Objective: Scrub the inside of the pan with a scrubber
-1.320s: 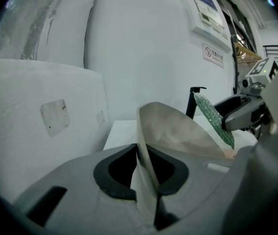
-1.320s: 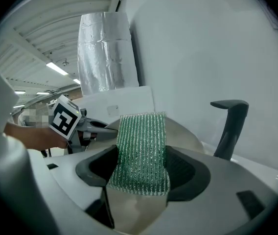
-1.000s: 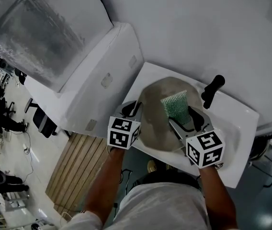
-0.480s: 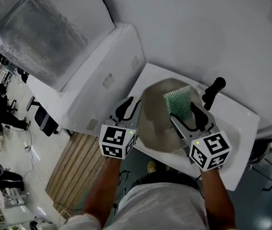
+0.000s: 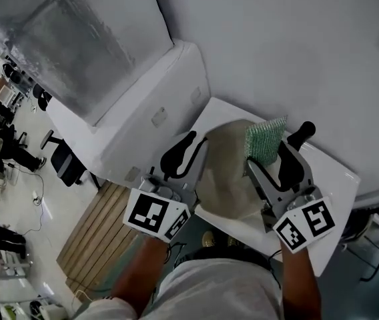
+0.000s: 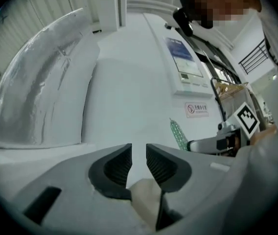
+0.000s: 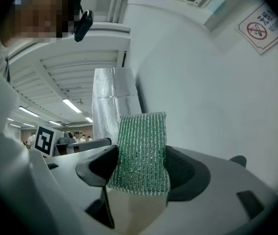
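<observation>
My left gripper (image 5: pixel 181 153) has let go of the pan's rim. A second ago its jaws pinched that edge. Now they stand a little apart with nothing between them, drawn back to just beside the pan (image 5: pixel 226 175). My right gripper (image 5: pixel 273 155) stays clamped on the green scrubber (image 5: pixel 265 139), but I have raised it. The scrubber lay flat on the pan's inside and now stands upright over the far rim, near the black handle (image 5: pixel 303 132). The pan sits unheld in the white sink (image 5: pixel 333 172). I judge the scrubbing stroke finished or paused. To go on, I would have to steady the pan again and bring the scrubber back down.
</observation>
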A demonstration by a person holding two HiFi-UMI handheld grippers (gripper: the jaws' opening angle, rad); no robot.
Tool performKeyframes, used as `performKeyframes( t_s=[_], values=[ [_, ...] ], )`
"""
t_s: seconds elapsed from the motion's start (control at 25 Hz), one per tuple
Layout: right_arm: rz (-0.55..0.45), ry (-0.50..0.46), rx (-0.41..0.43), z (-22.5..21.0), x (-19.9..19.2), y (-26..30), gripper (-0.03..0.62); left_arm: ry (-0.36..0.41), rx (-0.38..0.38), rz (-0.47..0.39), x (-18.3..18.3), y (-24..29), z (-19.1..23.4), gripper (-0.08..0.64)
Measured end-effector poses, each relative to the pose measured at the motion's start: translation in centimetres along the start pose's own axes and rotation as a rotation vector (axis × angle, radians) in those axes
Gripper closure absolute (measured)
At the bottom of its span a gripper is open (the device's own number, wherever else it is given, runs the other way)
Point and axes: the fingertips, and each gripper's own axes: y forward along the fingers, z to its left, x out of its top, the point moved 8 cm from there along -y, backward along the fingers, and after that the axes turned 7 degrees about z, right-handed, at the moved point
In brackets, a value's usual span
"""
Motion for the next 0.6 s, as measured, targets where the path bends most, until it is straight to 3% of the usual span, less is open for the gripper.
performKeyframes(
  t_s=[0.28,0.6],
  values=[
    [-0.148,-0.055,0.038,1.0,3.0,-1.7,0.288,-0.028,-0.072,-0.136,3.6,-1.0,-2.0,0.495],
    [-0.198,-0.096,0.063,1.7,4.3,-2.9,0.288,0.014,-0.111,-0.149,4.3,-1.4,-3.8,0.534]
  ],
)
